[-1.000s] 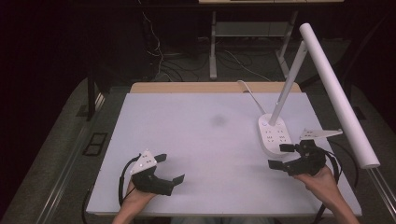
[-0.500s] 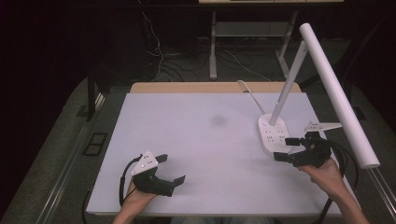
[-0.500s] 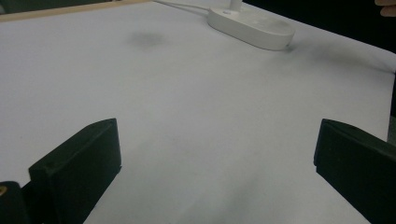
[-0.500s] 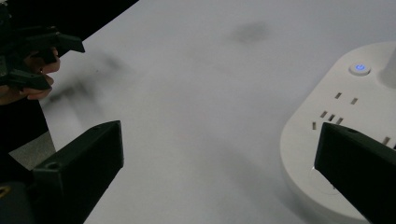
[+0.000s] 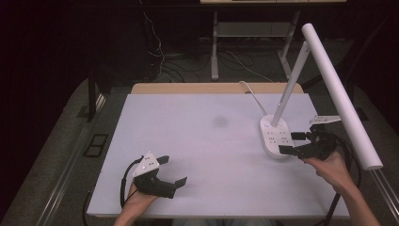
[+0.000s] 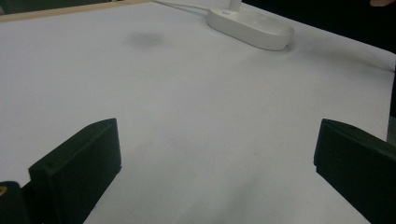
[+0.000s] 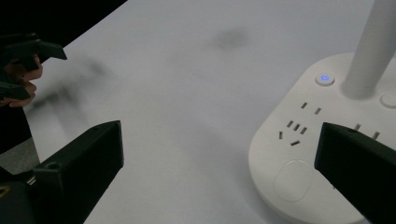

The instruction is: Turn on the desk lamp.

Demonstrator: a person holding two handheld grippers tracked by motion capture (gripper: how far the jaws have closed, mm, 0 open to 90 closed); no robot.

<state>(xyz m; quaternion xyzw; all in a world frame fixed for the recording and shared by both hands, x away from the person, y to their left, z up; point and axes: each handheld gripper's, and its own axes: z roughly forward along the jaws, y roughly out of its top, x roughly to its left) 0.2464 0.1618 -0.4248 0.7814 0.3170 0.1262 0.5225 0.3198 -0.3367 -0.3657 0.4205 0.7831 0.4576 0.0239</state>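
A white desk lamp stands at the table's right: its oval base (image 5: 276,136) carries sockets and buttons, and a slanted stem holds a long white tube head (image 5: 339,89). In the right gripper view the base (image 7: 322,154) shows a lit blue power button (image 7: 325,79). My right gripper (image 5: 293,142) is open, its jaws at the base's right edge, one jaw over the base. My left gripper (image 5: 172,170) is open near the front left of the table, with nothing between its jaws. The left gripper view shows the base (image 6: 252,27) far off.
The table is covered by a white sheet (image 5: 202,155) with a faint dark smudge (image 5: 220,121) near the middle. The lamp's cord (image 5: 251,93) runs to the back edge. Dark floor, cables and table legs lie beyond.
My right gripper has moved forward and a little left, from behind the lamp base's near end up to its right edge. The left gripper has barely moved.
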